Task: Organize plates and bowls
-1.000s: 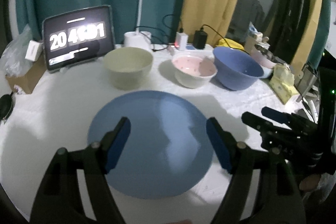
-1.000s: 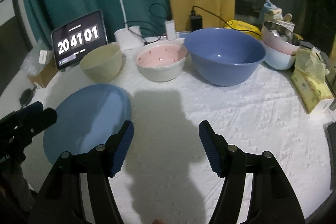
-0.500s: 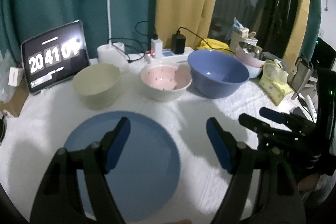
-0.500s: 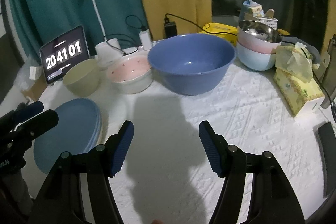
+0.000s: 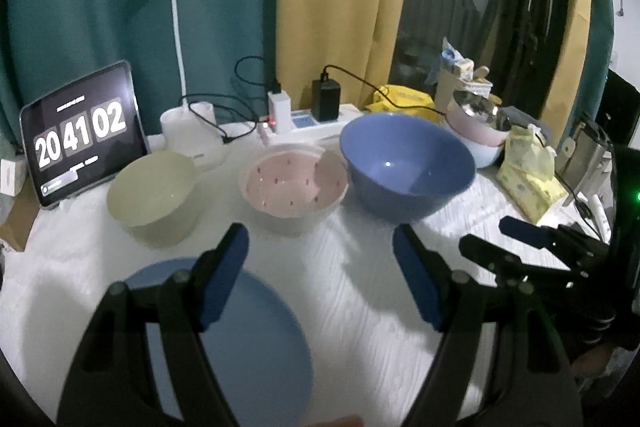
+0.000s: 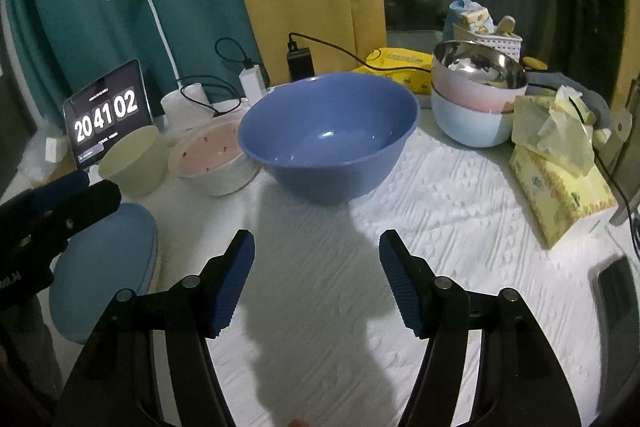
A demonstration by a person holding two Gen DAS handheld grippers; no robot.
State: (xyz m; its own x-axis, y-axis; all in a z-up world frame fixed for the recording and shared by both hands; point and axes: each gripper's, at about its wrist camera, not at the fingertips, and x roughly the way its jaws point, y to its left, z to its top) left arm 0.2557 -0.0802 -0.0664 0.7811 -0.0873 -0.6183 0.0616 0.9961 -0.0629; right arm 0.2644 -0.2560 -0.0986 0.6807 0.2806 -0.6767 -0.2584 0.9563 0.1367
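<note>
Blue plates [image 6: 104,267] stacked, probably two or three, on white cloth [image 6: 440,227] at near left, partly under left tongs [image 5: 320,275]. Left tongs spread wide, nothing between the pads. Right tongs [image 6: 316,283] likewise spread and empty, over bare cloth. Just beyond: big blue bowl [image 6: 328,131], then pink-lined bowl [image 6: 212,157] and pale green bowl [image 6: 134,159] in a row leftward. Stacked bowls [image 6: 476,99] far right.

A white, embossed cloth covers the surface [image 6: 460,227]. The blue bowl [image 6: 328,135] looks smooth and glossy, the blue plate [image 5: 248,339] matt, the top stacked bowl [image 6: 480,69] polished metal, and the claw pads [image 6: 234,283] ribbed.
</note>
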